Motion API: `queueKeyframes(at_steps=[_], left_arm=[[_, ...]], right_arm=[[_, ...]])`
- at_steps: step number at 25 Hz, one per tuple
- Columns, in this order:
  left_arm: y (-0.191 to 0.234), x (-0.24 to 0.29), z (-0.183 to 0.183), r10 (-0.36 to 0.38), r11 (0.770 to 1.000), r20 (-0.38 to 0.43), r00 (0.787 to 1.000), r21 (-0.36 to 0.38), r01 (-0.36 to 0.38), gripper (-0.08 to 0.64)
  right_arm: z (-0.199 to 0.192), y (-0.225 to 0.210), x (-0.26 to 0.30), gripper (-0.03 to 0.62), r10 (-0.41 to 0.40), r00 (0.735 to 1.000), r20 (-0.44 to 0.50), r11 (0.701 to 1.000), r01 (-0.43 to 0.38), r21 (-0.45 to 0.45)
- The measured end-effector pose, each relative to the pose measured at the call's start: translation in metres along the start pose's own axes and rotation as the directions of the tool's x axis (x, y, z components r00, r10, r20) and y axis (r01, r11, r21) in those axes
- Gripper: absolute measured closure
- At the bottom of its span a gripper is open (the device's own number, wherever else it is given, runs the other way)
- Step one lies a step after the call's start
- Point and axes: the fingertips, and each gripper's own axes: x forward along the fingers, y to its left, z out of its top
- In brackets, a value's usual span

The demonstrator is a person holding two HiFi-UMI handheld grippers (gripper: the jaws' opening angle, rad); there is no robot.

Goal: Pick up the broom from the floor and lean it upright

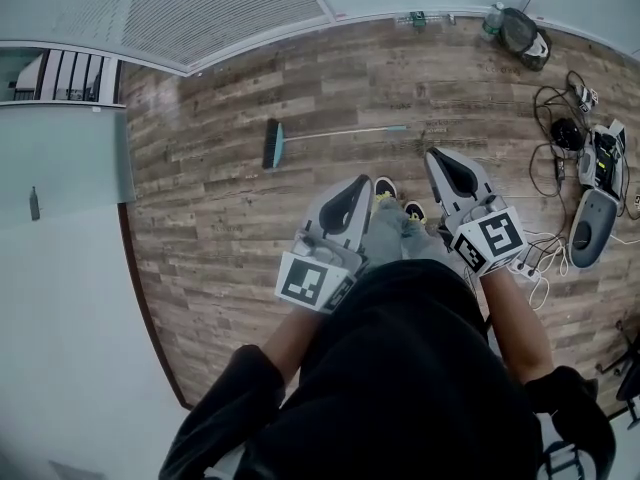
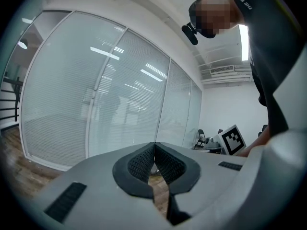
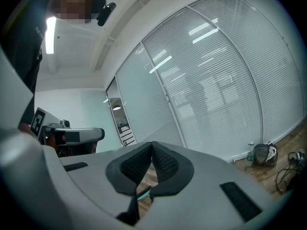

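Note:
The broom (image 1: 300,136) lies flat on the wooden floor ahead of me, its teal brush head at the left and its pale handle running right. My left gripper (image 1: 361,185) is shut and empty, held at waist height short of the broom. My right gripper (image 1: 437,156) is also shut with nothing in it, just right of the left one, its tips near the handle's right end but well above the floor. In the left gripper view the jaws (image 2: 154,146) meet tip to tip. In the right gripper view the jaws (image 3: 152,145) are closed too, with a sliver of the teal broom (image 3: 144,194) below them.
Glass walls with blinds (image 1: 220,8) close off the far side. A dark bag (image 1: 524,36) and bottle (image 1: 492,16) stand by the wall at the right. Cables (image 1: 560,128), a grey device (image 1: 590,228) and a power strip (image 1: 522,265) clutter the floor on the right. My shoes (image 1: 386,187) show between the grippers.

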Motion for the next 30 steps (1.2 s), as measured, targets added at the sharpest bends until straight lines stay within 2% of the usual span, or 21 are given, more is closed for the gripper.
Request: queueKeyframes(at_steps=[2, 6, 11, 17, 20, 22, 30], left_arm=[[0.008, 0.0, -0.002, -0.011, 1.0, -0.013, 1.0, -0.006, 0.011, 0.538], [0.026, 0.005, 0.008, -0.04, 0.999, 0.018, 0.999, -0.007, 0.04, 0.539], [0.073, 0.004, 0.018, -0.009, 0.999, 0.053, 0.999, -0.036, 0.011, 0.539], [0.118, 0.002, 0.014, -0.034, 0.998, 0.073, 0.997, -0.048, 0.038, 0.539], [0.129, 0.006, 0.021, -0.035, 0.998, 0.097, 0.995, -0.042, 0.039, 0.538], [0.14, 0.009, 0.022, -0.024, 0.997, 0.107, 0.994, -0.066, 0.032, 0.539], [0.178, 0.031, 0.026, 0.032, 0.996, 0.097, 0.995, -0.085, -0.024, 0.54]], right_arm=[[0.0, 0.004, 0.008, 0.577, 0.0, 1.0, -0.01, 1.0, 0.0, -0.01], [0.005, 0.008, 0.032, 0.578, -0.01, 1.0, -0.014, 0.999, 0.009, -0.03], [0.019, 0.014, 0.075, 0.578, -0.009, 1.0, -0.024, 0.996, 0.007, -0.089], [0.025, 0.028, 0.12, 0.577, -0.006, 1.0, -0.027, 0.988, 0.002, -0.157], [0.025, 0.028, 0.13, 0.577, -0.01, 0.999, -0.04, 0.987, 0.003, -0.162], [0.021, 0.025, 0.136, 0.577, -0.021, 0.998, -0.056, 0.985, 0.011, -0.17], [0.023, 0.0, 0.162, 0.578, -0.027, 0.996, -0.083, 0.988, 0.014, -0.151]])
